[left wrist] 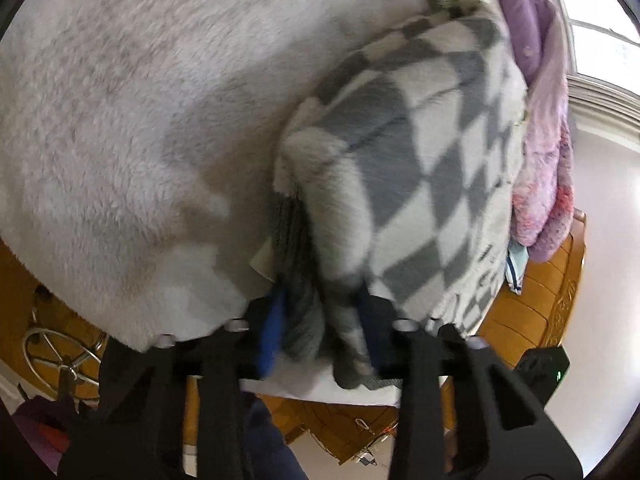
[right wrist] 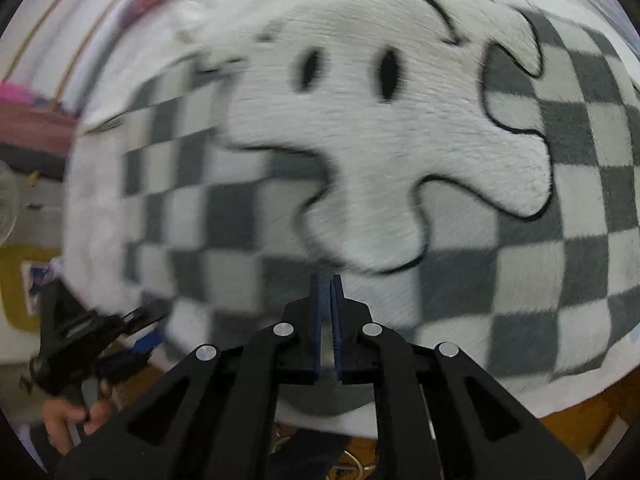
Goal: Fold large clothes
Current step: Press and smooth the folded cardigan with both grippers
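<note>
A grey-and-white checkered fleece garment (left wrist: 420, 140) lies folded over on a white fluffy cover (left wrist: 120, 120). My left gripper (left wrist: 320, 320) is shut on a bunched edge of it, with the cloth squeezed between the blue pads (left wrist: 272, 328). In the right wrist view the same fleece (right wrist: 520, 280) fills the picture, showing a white cartoon figure (right wrist: 360, 128) with two black eyes. My right gripper (right wrist: 329, 292) hovers over it, its jaws a narrow slit apart with nothing between them. The left gripper (right wrist: 150, 326) shows at the fleece's left edge, held by a hand (right wrist: 72, 412).
A purple and pink plush cloth (left wrist: 544, 100) hangs at the right, by a window. An orange wooden table (left wrist: 532, 300) shows under the cover. A round metal rack (left wrist: 60, 356) stands low on the left. The right wrist view is blurred.
</note>
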`<state>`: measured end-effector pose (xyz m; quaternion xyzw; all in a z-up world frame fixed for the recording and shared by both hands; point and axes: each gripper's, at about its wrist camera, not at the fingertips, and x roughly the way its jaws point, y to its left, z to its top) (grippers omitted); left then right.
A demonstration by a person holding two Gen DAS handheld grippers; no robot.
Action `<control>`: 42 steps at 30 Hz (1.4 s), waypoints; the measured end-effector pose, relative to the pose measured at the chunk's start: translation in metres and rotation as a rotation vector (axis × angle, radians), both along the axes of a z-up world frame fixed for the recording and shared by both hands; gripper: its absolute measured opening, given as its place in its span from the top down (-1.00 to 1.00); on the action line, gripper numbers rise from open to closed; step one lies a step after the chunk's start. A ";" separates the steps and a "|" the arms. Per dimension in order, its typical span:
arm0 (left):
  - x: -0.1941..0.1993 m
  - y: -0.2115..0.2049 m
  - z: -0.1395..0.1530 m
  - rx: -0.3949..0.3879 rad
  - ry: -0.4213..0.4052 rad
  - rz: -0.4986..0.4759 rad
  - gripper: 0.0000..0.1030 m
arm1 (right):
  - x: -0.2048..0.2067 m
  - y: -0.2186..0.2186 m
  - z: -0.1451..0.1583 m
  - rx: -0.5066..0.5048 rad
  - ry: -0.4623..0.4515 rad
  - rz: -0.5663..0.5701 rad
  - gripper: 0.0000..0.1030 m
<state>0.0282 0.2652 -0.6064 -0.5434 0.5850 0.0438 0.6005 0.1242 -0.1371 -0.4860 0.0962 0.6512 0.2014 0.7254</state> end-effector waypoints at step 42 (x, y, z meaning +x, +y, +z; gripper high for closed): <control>-0.011 0.031 -0.024 0.046 0.068 0.031 -0.35 | -0.062 0.105 -0.021 0.020 -0.181 0.378 -0.16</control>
